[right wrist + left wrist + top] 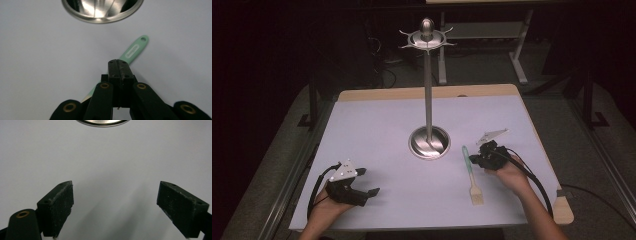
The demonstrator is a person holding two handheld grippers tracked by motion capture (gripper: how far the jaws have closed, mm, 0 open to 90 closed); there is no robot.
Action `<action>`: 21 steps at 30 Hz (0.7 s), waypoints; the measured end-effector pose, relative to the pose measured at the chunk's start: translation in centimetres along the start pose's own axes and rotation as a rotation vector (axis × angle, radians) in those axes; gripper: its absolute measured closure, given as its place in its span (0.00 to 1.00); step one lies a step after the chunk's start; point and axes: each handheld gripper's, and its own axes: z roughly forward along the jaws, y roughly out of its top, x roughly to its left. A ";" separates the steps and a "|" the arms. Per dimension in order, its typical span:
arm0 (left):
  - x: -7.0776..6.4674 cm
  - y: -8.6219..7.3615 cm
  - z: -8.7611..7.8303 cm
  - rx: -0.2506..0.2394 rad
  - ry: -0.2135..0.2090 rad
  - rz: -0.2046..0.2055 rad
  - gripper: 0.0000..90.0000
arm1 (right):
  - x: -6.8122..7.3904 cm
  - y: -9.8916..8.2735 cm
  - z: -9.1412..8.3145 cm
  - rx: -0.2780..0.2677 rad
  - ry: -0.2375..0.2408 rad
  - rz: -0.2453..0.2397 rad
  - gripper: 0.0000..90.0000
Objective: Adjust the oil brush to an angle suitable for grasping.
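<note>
**Inspector:** Pastry brush (pixel 473 175) lies flat on the white table (pixel 377 130), mint-green handle pointing toward the round steel base of the utensil stand (pixel 428 142), bristles toward the person. Right claw (pixel 475 159) sits at the handle, about midway along it.

**Second:** Is it gripped?

**Inspector:** I judge not. In the right gripper view the right claw (pixel 118 65) has its jaws pressed fully together, pad against pad, and the brush handle (pixel 135 50) runs beneath and past them, not between. It hovers over or rests on the handle; contact I cannot confirm.

**Second:** And the left claw?

**Inspector:** Left claw (pixel 367 182) is well apart from the brush, near the table's front left, jaws wide with nothing between them.

**Second:** Step in hand?

**Inspector:** Approach to pickup, in my judgement. The hooks at the top of the stand are bare, so hanging the brush by its end hole looks the likely aim. The next move calls for spreading the right jaws, straddling the handle, then closing squarely across it.
</note>
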 end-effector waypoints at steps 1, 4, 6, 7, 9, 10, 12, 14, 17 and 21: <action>0.0 0.0 0.0 0.000 0.000 -0.001 0.15 | 0.3 -0.2 -0.2 0.008 0.006 -0.003 1.00; -0.1 0.0 0.1 -0.002 -0.002 -0.004 0.15 | 1.1 -0.7 -0.7 0.018 0.020 -0.020 1.00; -0.1 0.0 0.1 0.000 -0.002 -0.006 0.15 | 1.6 -1.0 -0.9 0.015 0.037 -0.030 1.00; -0.1 0.0 0.1 -0.002 -0.003 -0.006 0.15 | 1.8 -1.2 -1.0 0.021 0.045 -0.030 1.00; -0.1 0.0 0.1 -0.001 -0.004 -0.008 0.15 | 2.2 -1.4 -1.1 0.030 0.057 -0.034 1.00; -0.1 0.0 0.1 0.000 -0.005 -0.006 0.15 | 2.4 -1.5 -1.1 0.034 0.061 -0.042 1.00; -0.1 0.0 0.1 0.001 -0.005 -0.007 0.15 | 2.7 -1.7 -1.0 0.041 0.071 -0.052 1.00; -0.2 0.0 0.1 -0.004 -0.003 -0.005 0.15 | 3.1 -1.8 -0.8 0.056 0.086 -0.055 1.00; -0.1 -0.1 0.0 0.002 -0.002 0.001 0.15 | 3.8 -1.9 -0.5 0.072 0.098 -0.067 1.00; 0.0 -0.1 0.0 -0.001 -0.001 -0.005 0.15 | 4.5 -2.0 0.1 0.104 0.096 -0.080 1.00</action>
